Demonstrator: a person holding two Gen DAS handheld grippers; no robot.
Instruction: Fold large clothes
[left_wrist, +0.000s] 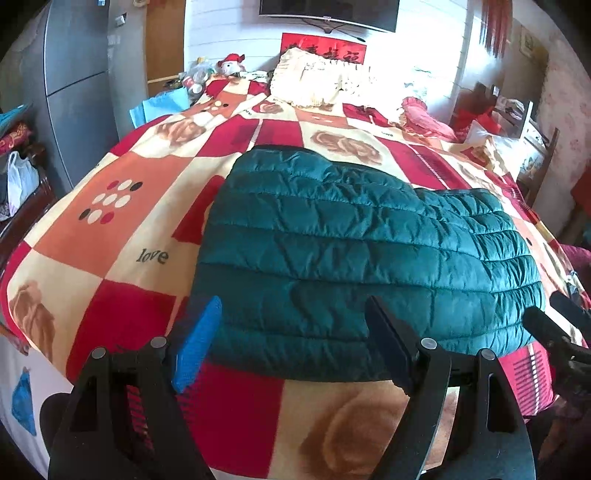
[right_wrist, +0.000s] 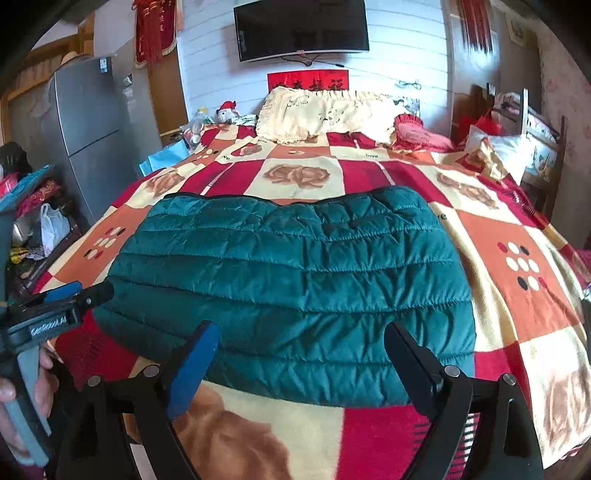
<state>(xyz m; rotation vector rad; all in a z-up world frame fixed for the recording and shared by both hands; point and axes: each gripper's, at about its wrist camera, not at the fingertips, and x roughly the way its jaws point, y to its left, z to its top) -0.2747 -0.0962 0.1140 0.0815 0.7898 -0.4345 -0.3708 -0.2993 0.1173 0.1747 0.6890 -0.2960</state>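
Note:
A dark teal quilted jacket (left_wrist: 351, 251) (right_wrist: 295, 273) lies folded into a broad rectangle on the checkered red, orange and cream blanket (left_wrist: 122, 229) (right_wrist: 517, 229) of a bed. My left gripper (left_wrist: 291, 306) hovers open above the jacket's near edge, and its blue pad and black finger touch no cloth. My right gripper (right_wrist: 301, 328) is also open over the near edge, with nothing pinched. In the right wrist view the left gripper (right_wrist: 74, 295) shows at the left, held by a hand (right_wrist: 44, 373). The right gripper's black fingers (left_wrist: 554, 325) show at the right edge of the left wrist view.
Cream pillows (left_wrist: 314, 81) (right_wrist: 317, 110) and a red cushion (right_wrist: 413, 133) lie at the head of the bed under a wall television (right_wrist: 301, 31). A grey fridge (right_wrist: 88, 125) and piled clutter (right_wrist: 40, 221) stand to the left, and a wooden chair (right_wrist: 535, 133) to the right.

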